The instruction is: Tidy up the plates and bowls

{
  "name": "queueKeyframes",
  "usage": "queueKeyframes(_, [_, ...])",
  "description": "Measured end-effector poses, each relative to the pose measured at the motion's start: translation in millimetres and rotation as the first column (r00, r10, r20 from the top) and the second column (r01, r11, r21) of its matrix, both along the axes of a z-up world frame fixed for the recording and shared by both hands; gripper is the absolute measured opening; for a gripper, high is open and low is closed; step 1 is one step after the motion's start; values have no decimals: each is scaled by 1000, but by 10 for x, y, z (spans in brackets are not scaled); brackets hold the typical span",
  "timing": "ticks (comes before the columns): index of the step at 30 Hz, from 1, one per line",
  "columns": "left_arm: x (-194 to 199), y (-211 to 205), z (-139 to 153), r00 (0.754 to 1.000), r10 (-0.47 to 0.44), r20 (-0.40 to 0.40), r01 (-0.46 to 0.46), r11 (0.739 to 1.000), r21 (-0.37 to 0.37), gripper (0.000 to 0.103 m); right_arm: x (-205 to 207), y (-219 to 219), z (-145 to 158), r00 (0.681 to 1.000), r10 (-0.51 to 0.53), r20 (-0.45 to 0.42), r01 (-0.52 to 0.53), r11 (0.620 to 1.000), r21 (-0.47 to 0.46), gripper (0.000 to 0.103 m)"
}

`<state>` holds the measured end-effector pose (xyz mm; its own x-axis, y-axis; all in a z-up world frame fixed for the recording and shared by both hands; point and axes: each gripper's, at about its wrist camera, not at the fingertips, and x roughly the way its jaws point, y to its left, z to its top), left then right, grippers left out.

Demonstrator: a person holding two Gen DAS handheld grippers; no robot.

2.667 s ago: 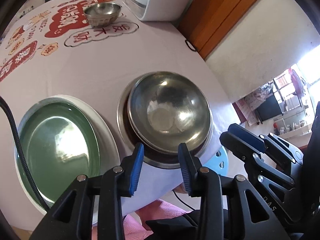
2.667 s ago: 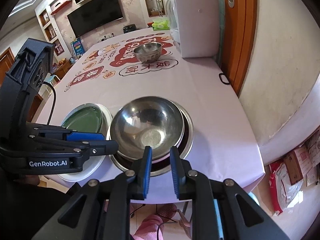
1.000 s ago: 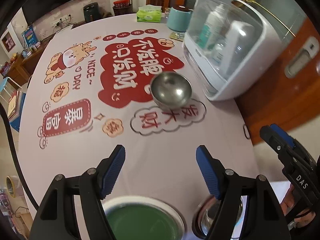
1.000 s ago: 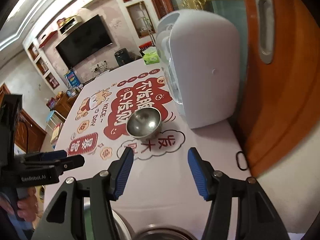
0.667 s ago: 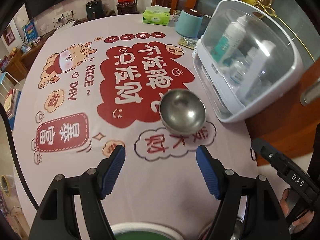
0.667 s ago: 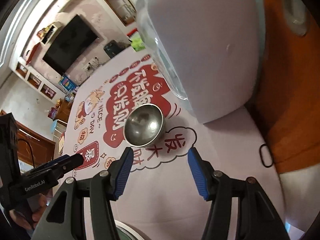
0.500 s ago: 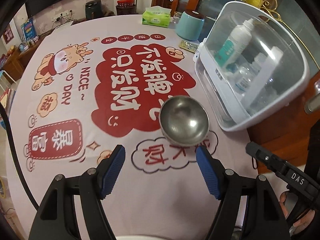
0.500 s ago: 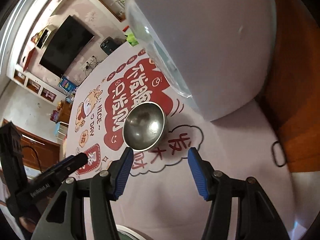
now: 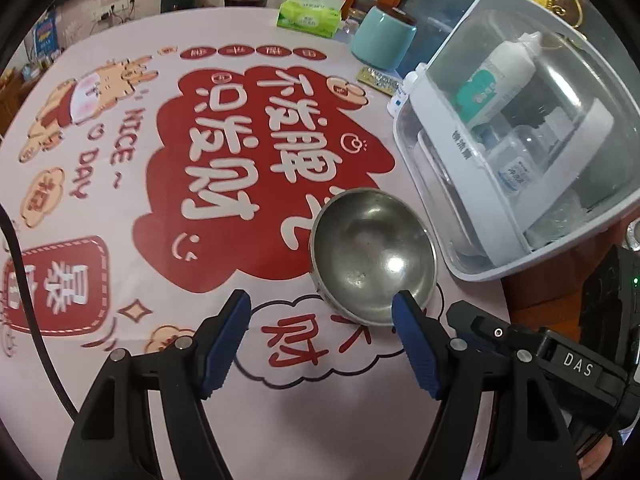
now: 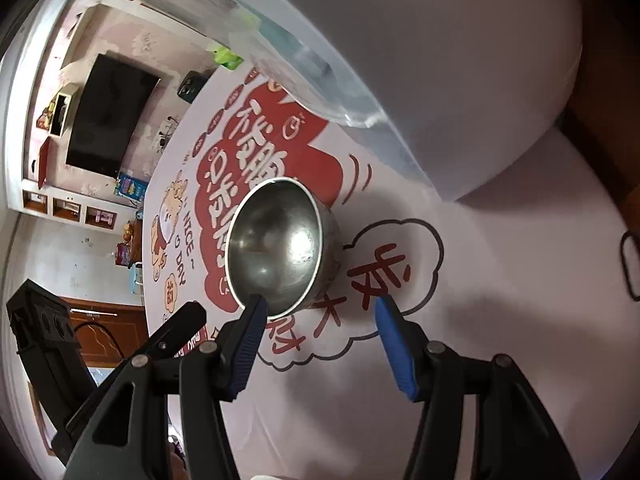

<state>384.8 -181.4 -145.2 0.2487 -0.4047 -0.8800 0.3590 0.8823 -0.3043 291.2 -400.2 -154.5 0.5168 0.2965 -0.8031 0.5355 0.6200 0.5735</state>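
Small steel bowl (image 9: 372, 256) now nearer than 1 second ago; both grippers' fingers (image 9: 224, 344) (image 10: 248, 348) apart, empty.

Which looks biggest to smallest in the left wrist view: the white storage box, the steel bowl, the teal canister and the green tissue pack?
1. white storage box
2. steel bowl
3 and 4. teal canister and green tissue pack: similar and farther off, so unranked.

Table under a pale printed tablecloth (image 9: 120, 184) with red cartoon lettering. Small steel bowl (image 9: 372, 256) sits upright on it. Just right of bowl: white storage box (image 9: 516, 152), clear lid. Beyond bowl at far edge: teal canister (image 9: 384, 42), green tissue pack (image 9: 310, 14).
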Motion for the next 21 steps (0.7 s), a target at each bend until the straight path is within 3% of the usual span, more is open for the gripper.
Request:
queueKeyframes(7, [86,-32,-322,997,-7,-71,6,1000,-20,60,42,-43,-161,1000,-19,17,18,999,43,55])
queueKeyframes(19, [80,-52,-428,993,-9,-114,-1,996,-87,49,62,-46,-294,999,-22,44,18,996,89,32])
queueKeyframes(21, [64,-48,-455,992,-4,-130,-9,995,-97,41,66,-38,-320,999,-25,43,20,994,103,29])
